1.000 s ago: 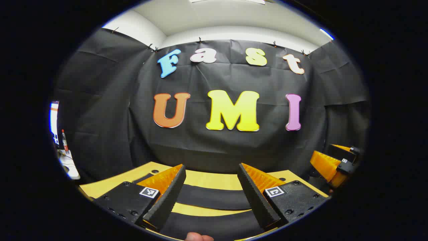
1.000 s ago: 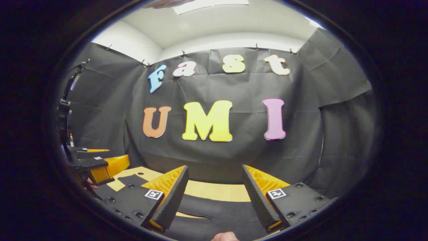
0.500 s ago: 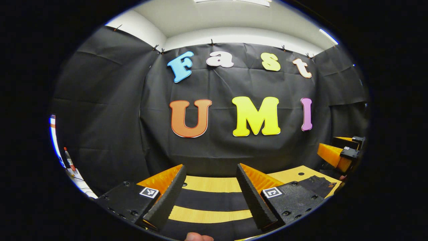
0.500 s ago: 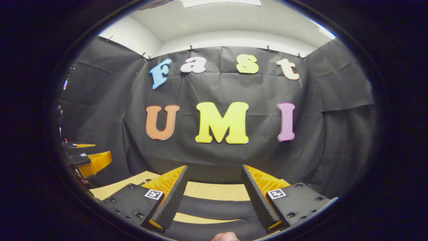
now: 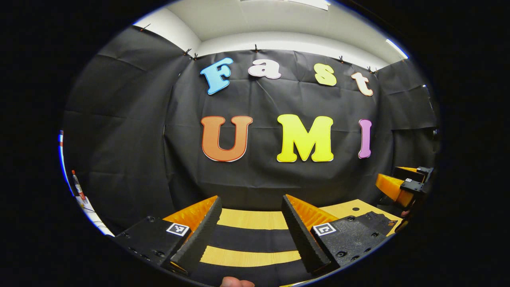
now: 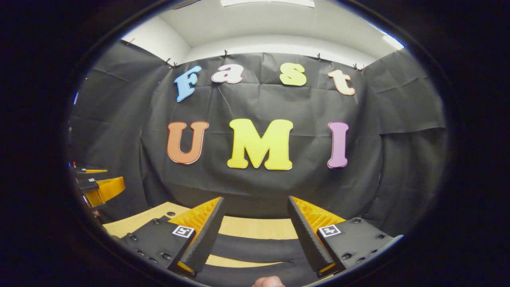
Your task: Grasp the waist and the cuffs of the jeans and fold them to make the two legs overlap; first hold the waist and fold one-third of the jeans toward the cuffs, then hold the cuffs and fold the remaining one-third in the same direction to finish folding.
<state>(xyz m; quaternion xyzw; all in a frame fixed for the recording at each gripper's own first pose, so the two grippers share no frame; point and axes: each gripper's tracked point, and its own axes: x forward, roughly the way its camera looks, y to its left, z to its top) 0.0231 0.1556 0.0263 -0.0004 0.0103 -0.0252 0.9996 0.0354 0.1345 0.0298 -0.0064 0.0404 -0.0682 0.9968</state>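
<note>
In the left gripper view my left gripper [image 5: 250, 233] hangs above the table [image 5: 255, 218] with its jaws spread wide and nothing between them. The jeans [image 5: 251, 238] lie flat on the wood below and ahead of it: one dark band runs across the gap between the fingers, a strip of bare table shows nearer me, and then more dark cloth lies at the very bottom of the view. Neither finger touches the cloth as far as I can tell — the tips sit over it, apart from it. A bit of my thumb [image 5: 236, 282] shows at the bottom edge. Further right, past the right-hand finger, a wider dark part of the jeans spreads toward the table's corner; I cannot tell whether that is the waist or the cuffs. Beyond it, at the far right, is my right gripper [image 5: 404, 185], raised off the table.

In the right gripper view my left gripper [image 6: 95, 187] shows at the far left, held above the table edge [image 6: 131, 223]. In the middle my right gripper [image 6: 253, 235] is also wide, holding nothing. The jeans [image 6: 255, 243] lie below and just ahead of it — a dark band crosses between the fingers, with a sliver of wood and more dark cloth toward me. My fingertip [image 6: 267, 282] shows at the bottom.
</note>
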